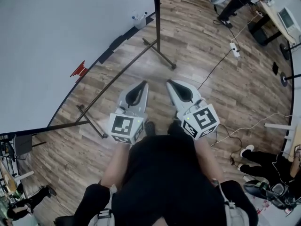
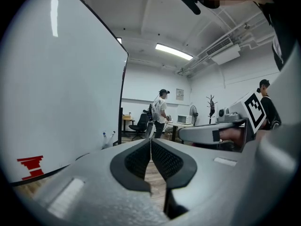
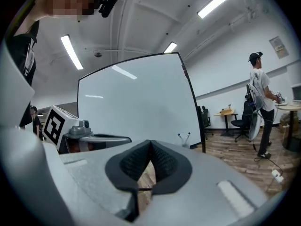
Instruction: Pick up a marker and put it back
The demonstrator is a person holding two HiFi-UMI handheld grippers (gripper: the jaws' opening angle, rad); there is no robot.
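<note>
Step in hand, as I judge it: the approach, with nothing picked up yet. The markers (image 1: 138,18) stand at the whiteboard's (image 1: 61,46) lower edge, upper centre of the head view, well apart from both tools. Left tool (image 1: 142,84) and right tool (image 1: 170,83) are closed and empty, side by side at mid-frame, pointing near level. Next I need to close in on the markers and open one tool.

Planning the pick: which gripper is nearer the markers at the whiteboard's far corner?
Left. The left gripper has the markers far ahead, slightly to its left; the right gripper sits beside it, on the side away from the whiteboard. Both are shut and empty.
</note>
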